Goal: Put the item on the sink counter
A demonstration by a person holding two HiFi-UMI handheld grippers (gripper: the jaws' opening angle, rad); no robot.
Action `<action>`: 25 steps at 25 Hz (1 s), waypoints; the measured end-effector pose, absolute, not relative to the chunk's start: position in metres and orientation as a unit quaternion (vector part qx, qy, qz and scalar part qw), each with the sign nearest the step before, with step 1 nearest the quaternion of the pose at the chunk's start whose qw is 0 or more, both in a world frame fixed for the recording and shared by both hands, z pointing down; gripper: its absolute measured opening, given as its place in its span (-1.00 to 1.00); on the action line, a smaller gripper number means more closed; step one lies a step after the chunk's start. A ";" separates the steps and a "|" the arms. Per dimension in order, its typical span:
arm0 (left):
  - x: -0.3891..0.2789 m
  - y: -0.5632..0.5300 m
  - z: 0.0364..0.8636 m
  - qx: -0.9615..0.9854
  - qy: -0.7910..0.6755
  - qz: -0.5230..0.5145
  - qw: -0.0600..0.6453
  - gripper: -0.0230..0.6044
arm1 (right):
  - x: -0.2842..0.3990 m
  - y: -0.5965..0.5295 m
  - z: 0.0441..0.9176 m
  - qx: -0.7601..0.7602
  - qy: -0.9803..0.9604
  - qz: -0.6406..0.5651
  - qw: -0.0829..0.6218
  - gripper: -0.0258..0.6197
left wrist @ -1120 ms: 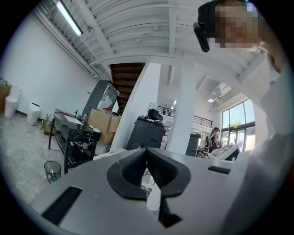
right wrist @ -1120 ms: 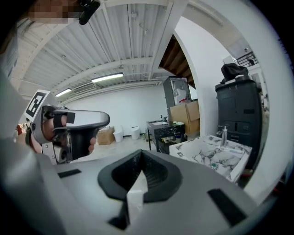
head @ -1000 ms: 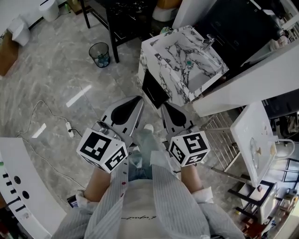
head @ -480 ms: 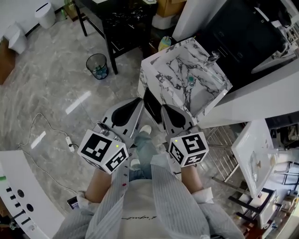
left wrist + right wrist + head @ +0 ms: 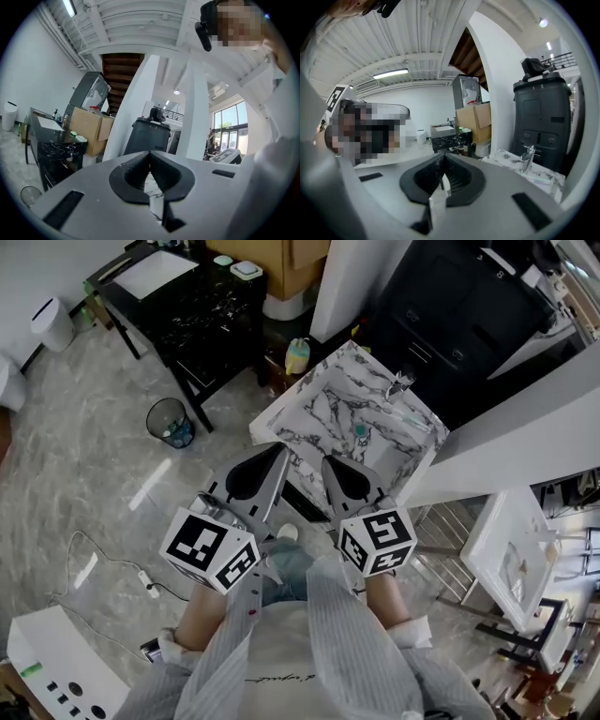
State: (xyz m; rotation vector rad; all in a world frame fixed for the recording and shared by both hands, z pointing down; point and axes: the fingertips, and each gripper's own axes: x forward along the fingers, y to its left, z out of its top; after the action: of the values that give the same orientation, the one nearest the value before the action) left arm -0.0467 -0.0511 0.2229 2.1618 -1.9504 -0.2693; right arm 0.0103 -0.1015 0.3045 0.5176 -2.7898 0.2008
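Fingers (image 5: 133,176) of my left gripper (image 5: 279,451) are pressed together at the tips with nothing between them; only marble shows through the slot behind. Those of my right gripper (image 5: 326,463) are closed the same way. In the right gripper view a pale sliver sits in the slot behind the tips. I read it as light surface seen through the gap, not a held thing, though I cannot be sure. I cannot pick out the item in any view, so I cannot say where it is. The sink counter (image 5: 298,395) lies straight ahead and below. It is a white marble block with dark veins, set cornerwise to me, with its near corner just under both pairs of tips. The basin (image 5: 337,418) is sunk in its middle, and the faucet (image 5: 401,382) stands on the far right side. My right gripper is the nearer to that faucet side, and my left is nearer the counter's left rim. A yellow-green bottle (image 5: 297,354) stands on the floor just beyond the counter's far left edge. Judging from this, any set-down calls for a short reach forward and down, best on the flat rim and clear of the basin.
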 end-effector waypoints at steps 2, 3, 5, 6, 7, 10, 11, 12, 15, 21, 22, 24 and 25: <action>-0.049 -0.070 0.223 0.745 -0.652 -0.091 0.108 -0.87 | 0.008 -0.119 0.304 0.192 -0.968 0.069 0.148 -0.89; -0.049 -0.079 0.223 0.750 -0.646 -0.091 0.107 -0.87 | 0.008 -0.126 0.304 0.199 -0.966 0.068 0.149 -0.89; -0.046 -0.097 0.224 0.762 -0.632 -0.089 0.110 -0.87 | 0.011 -0.140 0.303 0.214 -0.963 0.069 0.149 -0.89; -0.043 -0.106 0.223 0.769 -0.623 -0.088 0.112 -0.87 | 0.015 -0.147 0.302 0.224 -0.961 0.070 0.149 -0.89; -0.040 -0.115 0.224 0.776 -0.614 -0.086 0.114 -0.87 | 0.019 -0.153 0.302 0.234 -0.958 0.072 0.148 -0.89; -0.030 -0.140 0.225 0.797 -0.587 -0.080 0.117 -0.87 | 0.030 -0.169 0.304 0.263 -0.950 0.077 0.148 -0.89; -0.027 -0.148 0.226 0.804 -0.577 -0.078 0.119 -0.87 | 0.034 -0.174 0.304 0.274 -0.947 0.079 0.147 -0.89; -0.023 -0.157 0.226 0.812 -0.566 -0.077 0.121 -0.87 | 0.039 -0.179 0.305 0.286 -0.944 0.081 0.146 -0.89; -0.010 -0.180 0.225 0.834 -0.533 -0.070 0.123 -0.87 | 0.053 -0.196 0.305 0.323 -0.931 0.089 0.142 -0.89; 0.008 -0.222 0.222 0.874 -0.467 -0.054 0.125 -0.87 | 0.073 -0.228 0.305 0.395 -0.903 0.104 0.137 -0.89; 0.011 -0.227 0.222 0.879 -0.457 -0.052 0.126 -0.87 | 0.075 -0.232 0.305 0.405 -0.898 0.106 0.136 -0.89; 0.016 -0.237 0.223 0.888 -0.439 -0.050 0.129 -0.87 | 0.081 -0.239 0.305 0.423 -0.890 0.109 0.135 -0.89; 0.019 -0.241 0.224 0.892 -0.431 -0.049 0.131 -0.87 | 0.083 -0.241 0.306 0.430 -0.886 0.110 0.136 -0.89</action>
State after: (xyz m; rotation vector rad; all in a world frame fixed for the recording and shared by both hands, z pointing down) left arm 0.0195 -0.2415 0.2239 2.5891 -1.2514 -0.1414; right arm 0.0834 -0.2413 0.3060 1.2462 -2.5651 0.3179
